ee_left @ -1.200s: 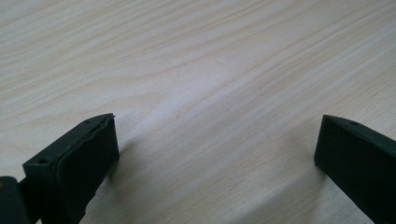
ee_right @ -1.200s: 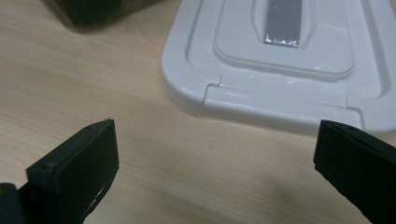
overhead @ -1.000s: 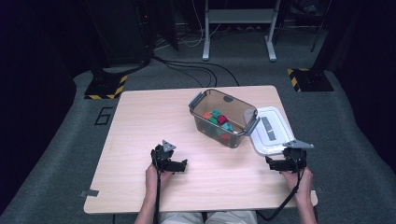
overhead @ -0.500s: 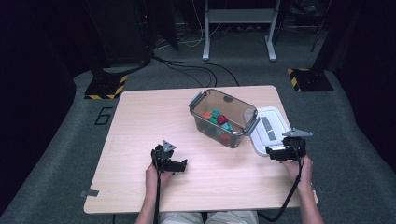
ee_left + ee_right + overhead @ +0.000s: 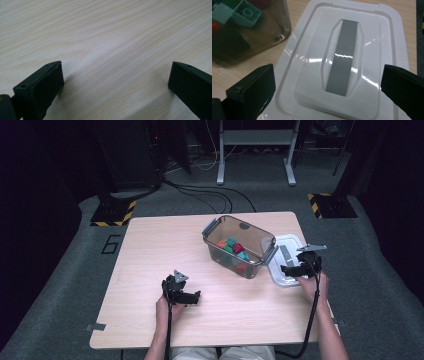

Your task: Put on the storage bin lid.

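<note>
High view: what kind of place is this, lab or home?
Likely a lab or recording studio, not a home: a lone wooden table on grey carpet, black-and-yellow hazard-striped stand bases, and loose cables on the floor by a metal frame, with dark surroundings.

The counter (image 5: pixel 150 250) is pale wood-grain laminate, smooth with a soft sheen. The lid (image 5: pixel 342 62) is glossy white plastic catching sharp highlights, with a matt grey strip (image 5: pixel 342 57) down its middle. At its 10 o'clock, the box (image 5: pixel 249 32) is smoky, see-through plastic holding shiny plastic bricks (image 5: pixel 237 11). The right claw (image 5: pixel 327 85) has matt black jaws.
</note>
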### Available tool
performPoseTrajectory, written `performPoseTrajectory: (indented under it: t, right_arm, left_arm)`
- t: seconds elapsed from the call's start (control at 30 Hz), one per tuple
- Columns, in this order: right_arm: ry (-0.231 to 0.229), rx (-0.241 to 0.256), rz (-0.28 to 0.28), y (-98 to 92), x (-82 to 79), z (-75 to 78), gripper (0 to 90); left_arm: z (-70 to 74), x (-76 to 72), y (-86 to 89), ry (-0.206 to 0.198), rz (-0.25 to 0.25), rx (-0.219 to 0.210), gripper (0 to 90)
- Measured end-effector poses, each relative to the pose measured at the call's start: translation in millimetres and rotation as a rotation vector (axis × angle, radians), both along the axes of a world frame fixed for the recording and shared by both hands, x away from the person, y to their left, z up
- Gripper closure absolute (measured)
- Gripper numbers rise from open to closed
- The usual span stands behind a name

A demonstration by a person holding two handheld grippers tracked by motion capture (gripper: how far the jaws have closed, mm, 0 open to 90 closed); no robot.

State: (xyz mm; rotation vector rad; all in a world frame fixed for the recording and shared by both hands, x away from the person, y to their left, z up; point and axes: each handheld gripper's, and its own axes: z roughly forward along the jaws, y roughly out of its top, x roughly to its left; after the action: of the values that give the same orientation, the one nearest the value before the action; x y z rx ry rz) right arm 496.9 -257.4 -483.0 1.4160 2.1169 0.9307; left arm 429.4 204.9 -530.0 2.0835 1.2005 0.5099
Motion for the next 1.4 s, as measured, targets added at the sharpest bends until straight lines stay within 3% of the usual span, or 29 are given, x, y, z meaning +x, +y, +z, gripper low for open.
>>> performPoseTrajectory:
  t: [0.37, 0.47, 0.67, 0.77, 0.87, 0.93, 1.0, 1.07, 1.4]
  right_arm:
    - [0.044, 0.004, -0.045, -2.4, 33.3, -2.8, 1.3]
    - [0.089, 0.006, -0.047, -1.5, 44.2, -6.2, 3.8]
    - [0.060, -0.029, -0.070, 1.1, 53.7, -11.6, 23.8]
    - [0.082, -0.038, -0.083, 0.9, 56.9, -17.7, 32.1]
    - [0.071, -0.034, -0.108, -1.8, 56.2, -17.0, 43.8]
    - [0.073, -0.032, -0.120, -2.7, 55.2, -16.9, 46.3]
    - [0.066, -0.037, -0.107, -3.7, 55.1, -16.6, 51.0]
    - [0.076, -0.033, -0.100, -2.7, 55.3, -16.8, 61.9]
    - [0.062, -0.040, -0.123, -3.9, 55.2, -17.5, 67.0]
  left_arm:
    - [0.0, 0.0, 0.0, 0.000, 0.000, 0.000, 0.0]
    - [0.0, 0.0, -0.1, 0.000, 0.000, 0.000, 0.0]
    - [0.0, -0.1, -0.1, 0.000, 0.000, -0.001, 0.0]
    - [-0.3, -0.2, -0.4, -0.004, 0.002, -0.001, 0.1]
    - [-0.2, -0.2, -0.4, -0.004, 0.002, -0.001, 0.1]
    - [-0.2, -0.2, -0.3, -0.005, -0.001, 0.000, 0.1]
    - [-0.1, -0.3, -0.4, -0.005, 0.000, 0.001, 0.2]
    - [-0.1, -0.4, -0.4, -0.005, 0.000, 0.000, 0.2]
    - [-0.2, -0.4, -0.5, -0.006, 0.000, -0.001, 0.4]
